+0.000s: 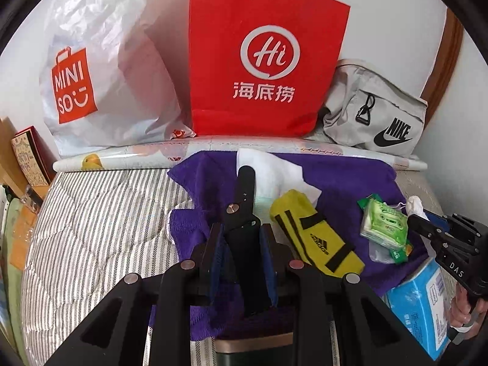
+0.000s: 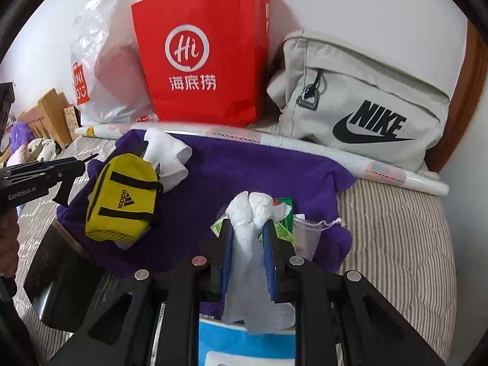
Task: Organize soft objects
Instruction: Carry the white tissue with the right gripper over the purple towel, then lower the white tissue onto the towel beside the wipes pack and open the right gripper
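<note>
A purple towel (image 1: pixel 341 174) lies spread on the striped bed. On it rest a yellow adidas pouch (image 1: pixel 317 231), a white cloth (image 1: pixel 274 170) and a green tissue pack (image 1: pixel 384 225). My left gripper (image 1: pixel 242 235) is shut on a long black folded tool (image 1: pixel 244 189) that sticks out past its blue pads, over the towel's left part. My right gripper (image 2: pixel 248 225) is shut on a crumpled white tissue (image 2: pixel 250 210), just above the green pack (image 2: pixel 285 213). From the right wrist view the left gripper (image 2: pixel 73 166) hangs left of the yellow pouch (image 2: pixel 122 198).
A red paper bag (image 1: pixel 262 55), a white Miniso plastic bag (image 1: pixel 100 70) and a grey Nike bag (image 1: pixel 375 113) line the wall behind a rolled sheet (image 1: pixel 231 146). A blue tissue box (image 1: pixel 418 308) and a dark box (image 2: pixel 58 277) sit near the bed's front edge.
</note>
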A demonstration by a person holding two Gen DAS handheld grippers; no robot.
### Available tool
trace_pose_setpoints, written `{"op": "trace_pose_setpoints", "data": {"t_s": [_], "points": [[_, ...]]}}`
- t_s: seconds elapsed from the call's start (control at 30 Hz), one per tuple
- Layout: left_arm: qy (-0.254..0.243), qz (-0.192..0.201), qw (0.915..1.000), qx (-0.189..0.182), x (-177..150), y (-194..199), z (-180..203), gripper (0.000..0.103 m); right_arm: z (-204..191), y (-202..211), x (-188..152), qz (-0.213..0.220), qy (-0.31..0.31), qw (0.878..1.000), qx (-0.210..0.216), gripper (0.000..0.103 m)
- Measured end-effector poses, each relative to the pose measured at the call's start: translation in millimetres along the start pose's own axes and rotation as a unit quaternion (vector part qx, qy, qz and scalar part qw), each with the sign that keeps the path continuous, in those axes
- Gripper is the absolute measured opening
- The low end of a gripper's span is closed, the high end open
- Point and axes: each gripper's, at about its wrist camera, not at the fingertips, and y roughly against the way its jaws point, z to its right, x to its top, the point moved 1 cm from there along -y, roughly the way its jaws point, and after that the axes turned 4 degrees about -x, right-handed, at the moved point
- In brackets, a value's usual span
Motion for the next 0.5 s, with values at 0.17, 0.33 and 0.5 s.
{"op": "trace_pose_setpoints", "data": {"t_s": [0.17,0.33,0.5], "points": [[-0.004,-0.012,0.9999,-0.006,1,-9,0,0.023,-1,-12,2,-0.018,0.001,1.0,0.003,0.019],[-0.012,-0.021,0.9997,-0.007,2,-16,2,0.024,-3,-20,2,-0.032,0.003,0.999,0.005,0.02],[-0.012,-0.028,0.9995,-0.01,2,-23,2,0.024,-3,-25,4,-0.038,0.003,0.999,0.004,0.02]]}}
